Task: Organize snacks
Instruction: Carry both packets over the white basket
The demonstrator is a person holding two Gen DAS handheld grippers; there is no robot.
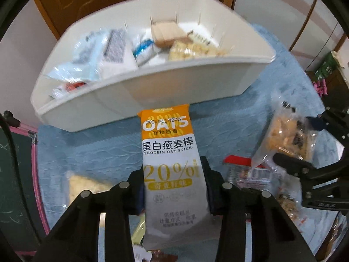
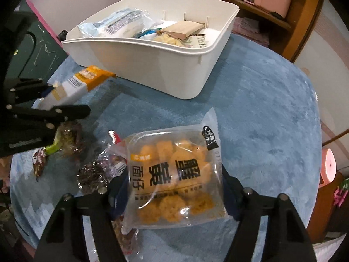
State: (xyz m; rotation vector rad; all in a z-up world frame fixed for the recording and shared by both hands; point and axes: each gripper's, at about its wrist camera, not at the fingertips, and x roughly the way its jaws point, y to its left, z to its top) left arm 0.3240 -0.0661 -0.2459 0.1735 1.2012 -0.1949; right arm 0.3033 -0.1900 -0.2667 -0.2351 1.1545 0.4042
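The left gripper (image 1: 174, 187) is clenched on a long orange-and-white protein oat stick wrapper (image 1: 169, 152), its pads pressing both long edges of the pack. The pack points away from the camera toward the near wall of the white plastic storage bin (image 1: 165, 91), which stands at the far side of the blue textured tablecloth (image 2: 261, 109).

The right gripper (image 2: 174, 194) brackets a clear plastic bag of orange-yellow puffed snacks (image 2: 174, 174). Its jaws stand partly closed at the bag's two side edges (whether the pads press firmly cannot be told); the bag rests low over the cloth, right of centre and well short of the bin.

The bin already holds several items: a pale blue-and-white packet (image 2: 113, 24) at the left, a tan flat pack (image 2: 183, 29) and pale yellow snacks (image 2: 168, 39) at the right.

Loose brown and clear wrappers (image 2: 93, 170) lie on the cloth between the two grippers, near the bag's left edge.
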